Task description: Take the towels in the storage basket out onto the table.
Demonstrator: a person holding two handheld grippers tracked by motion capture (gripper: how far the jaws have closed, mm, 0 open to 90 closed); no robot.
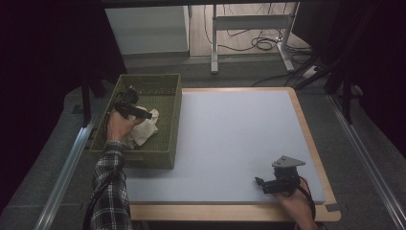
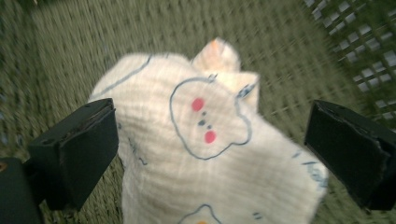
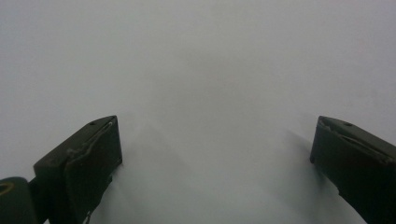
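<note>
A cream cloth (image 1: 143, 128) printed with small bear faces lies crumpled in the olive mesh basket (image 1: 172, 120) at the table's left. My left gripper (image 1: 143, 114) hovers just over it inside the basket. In the left gripper view the cloth (image 2: 205, 149) lies between and below the wide-apart jaws, and the gripper (image 2: 210, 140) is open. My right gripper (image 1: 261, 184) rests low over the white mat (image 1: 230, 139) near the front right corner. It is open (image 3: 215, 149) with only bare mat between its jaws.
The basket takes up the table's left side and overhangs the mat's edge. A wooden border (image 1: 306, 124) frames the mat. Beyond the table stand a white desk frame (image 1: 249, 24) and loose cables (image 1: 263, 43) on the floor.
</note>
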